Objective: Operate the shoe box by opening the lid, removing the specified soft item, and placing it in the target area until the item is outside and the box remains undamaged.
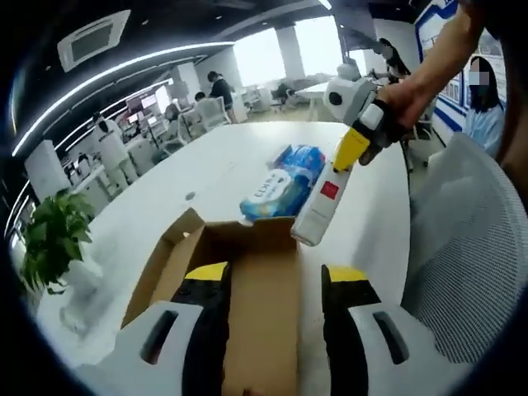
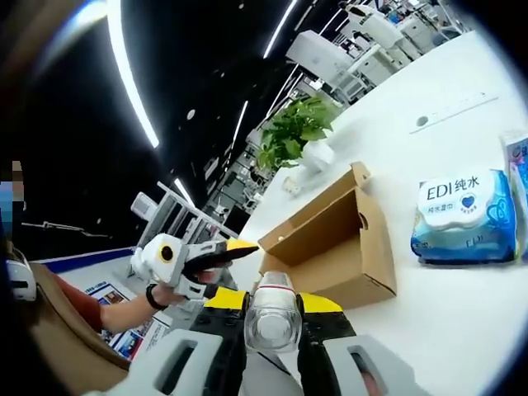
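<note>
Brown cardboard shoe box (image 2: 334, 247): standing open on the white counter (image 2: 462, 322), lid flap raised; light, thin-walled, likely to crease if squeezed.

White, clear-bodied bottle with a red label (image 1: 320, 206): right gripper (image 2: 272, 323) is pinching it by one end, outside the box; judged rigid, smooth, possibly slippery.

Blue-and-white soft wipes packs (image 2: 466, 216): lying on the counter beside the box; pliable, best gripped mid-body.

Left gripper (image 1: 274, 285): jaws spreading wide over the box, holding nothing.

The blue wipes pack (image 2: 464, 216) says "EDI" and "纯水" in big letters. The smaller words are too tiny to read.
</note>
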A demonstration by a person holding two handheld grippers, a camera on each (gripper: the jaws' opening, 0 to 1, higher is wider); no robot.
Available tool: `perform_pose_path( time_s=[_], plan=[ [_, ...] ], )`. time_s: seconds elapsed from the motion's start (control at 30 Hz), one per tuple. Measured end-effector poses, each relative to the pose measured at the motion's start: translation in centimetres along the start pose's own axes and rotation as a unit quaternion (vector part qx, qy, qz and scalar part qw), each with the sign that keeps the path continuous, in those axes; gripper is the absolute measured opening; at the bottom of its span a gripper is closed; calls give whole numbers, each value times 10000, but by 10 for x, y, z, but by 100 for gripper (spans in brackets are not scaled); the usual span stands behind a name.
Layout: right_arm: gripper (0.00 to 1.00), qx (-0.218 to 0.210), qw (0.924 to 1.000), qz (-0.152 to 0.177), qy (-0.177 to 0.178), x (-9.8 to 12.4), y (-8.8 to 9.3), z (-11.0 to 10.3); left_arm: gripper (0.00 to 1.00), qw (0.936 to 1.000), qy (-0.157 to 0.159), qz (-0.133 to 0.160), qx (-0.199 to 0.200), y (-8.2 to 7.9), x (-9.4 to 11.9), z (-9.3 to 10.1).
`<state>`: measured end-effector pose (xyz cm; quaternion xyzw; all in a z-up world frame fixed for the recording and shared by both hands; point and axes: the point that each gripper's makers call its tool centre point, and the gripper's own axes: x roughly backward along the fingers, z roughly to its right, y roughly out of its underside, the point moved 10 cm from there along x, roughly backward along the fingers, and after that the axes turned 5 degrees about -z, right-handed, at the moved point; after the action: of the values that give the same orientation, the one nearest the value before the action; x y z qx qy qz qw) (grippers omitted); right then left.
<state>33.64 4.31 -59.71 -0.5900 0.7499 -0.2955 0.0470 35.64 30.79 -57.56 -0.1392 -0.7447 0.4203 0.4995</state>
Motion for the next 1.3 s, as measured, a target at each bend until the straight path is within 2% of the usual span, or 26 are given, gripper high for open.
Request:
perform_pose_path(
  time_s=[0.03, 0.27, 0.63, 0.77, 1.3],
  plan=[
    [18, -2, 10000, 17, 19, 2, 0, 1, 45, 9998, -19, 40, 186, 3, 1, -1],
    [18, -52, 9997, 174, 183, 20, 0, 9, 47, 9969, -209, 98, 751, 18, 9, -9],
    [18, -147, 9983, 389, 409, 47, -8, 21, 51, 9883, -325, 221, 1471, 25, 14, -4],
    [18, -128, 9977, 444, 490, 54, -16, 24, 55, 9867, -311, 162, 1585, 30, 13, -2],
    [18, 6, 9952, 464, 859, 77, -55, 49, 53, 9835, -355, 107, 1772, 33, 11, 0]
  ],
)
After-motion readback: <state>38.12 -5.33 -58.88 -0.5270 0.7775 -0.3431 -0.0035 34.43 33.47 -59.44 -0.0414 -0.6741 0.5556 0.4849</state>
